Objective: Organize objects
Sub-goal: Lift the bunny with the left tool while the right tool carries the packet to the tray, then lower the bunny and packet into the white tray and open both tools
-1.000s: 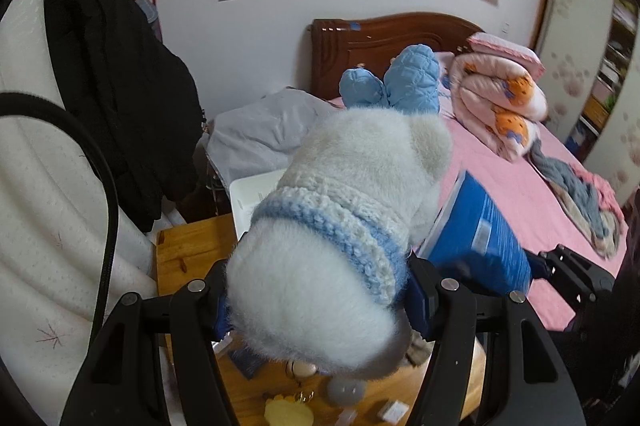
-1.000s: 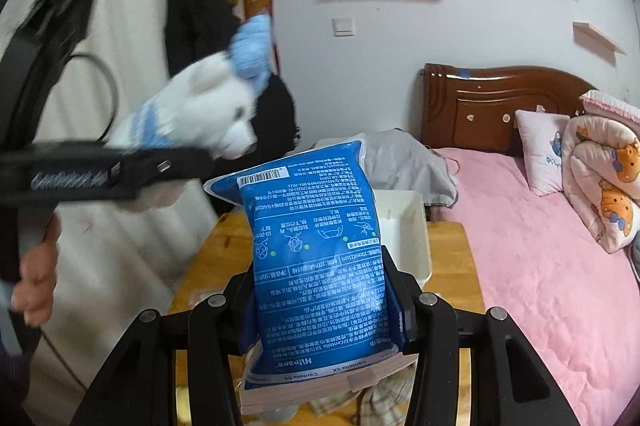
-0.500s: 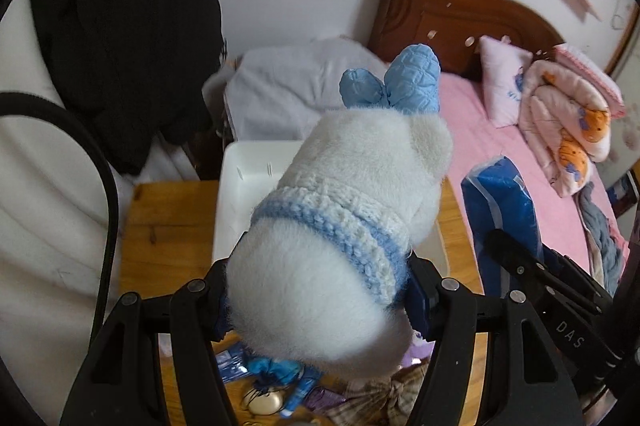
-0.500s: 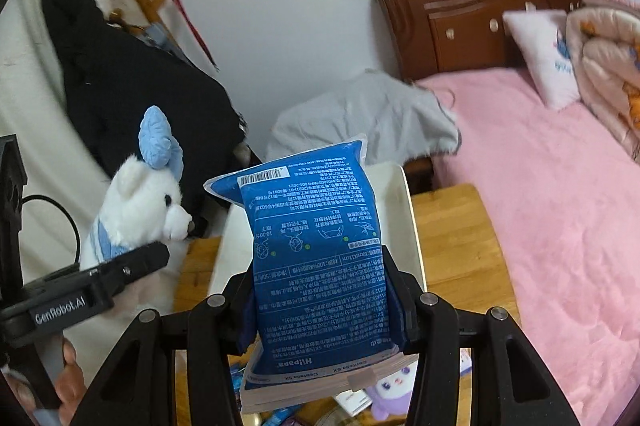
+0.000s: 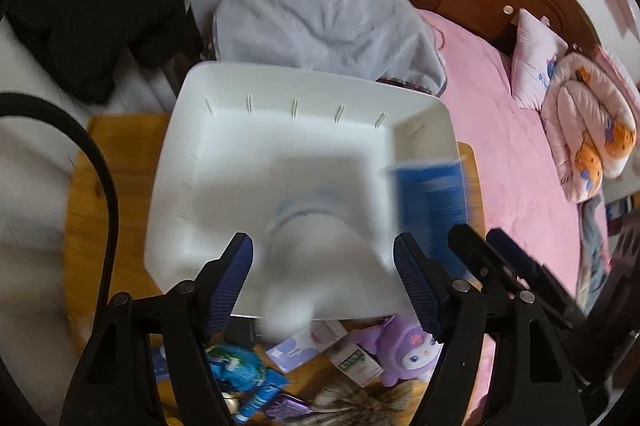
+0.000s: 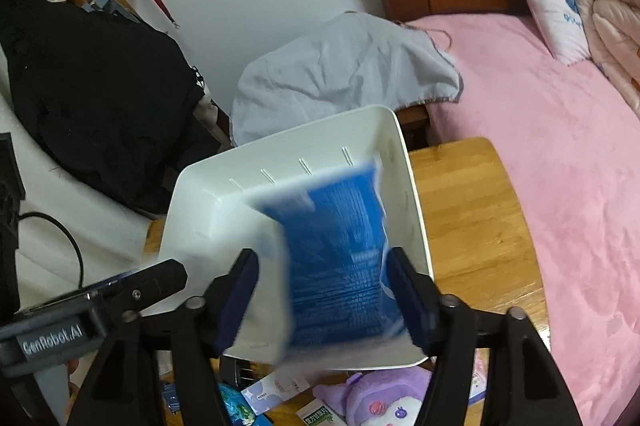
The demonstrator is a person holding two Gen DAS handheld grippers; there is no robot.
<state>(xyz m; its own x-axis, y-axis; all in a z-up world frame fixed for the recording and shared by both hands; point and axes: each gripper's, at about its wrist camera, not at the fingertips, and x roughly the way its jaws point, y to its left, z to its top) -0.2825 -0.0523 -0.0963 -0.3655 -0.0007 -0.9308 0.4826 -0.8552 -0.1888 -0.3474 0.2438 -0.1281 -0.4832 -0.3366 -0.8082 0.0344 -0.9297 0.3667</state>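
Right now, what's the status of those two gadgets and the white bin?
Both hand-held grippers open, left, right. Plush bear and blue packet blurred over white bin. Nothing blocking.

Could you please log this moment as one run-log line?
left gripper: open, teddy bear dropping | right gripper: open, blue packet dropping | target: white bin

"GenRobot.AI" in white letters runs along the black body of the left claw [image 6: 160, 278], left of the right claw. Print on the blue pack [image 6: 340, 258] between the right claw's fingers is blurred beyond reading.
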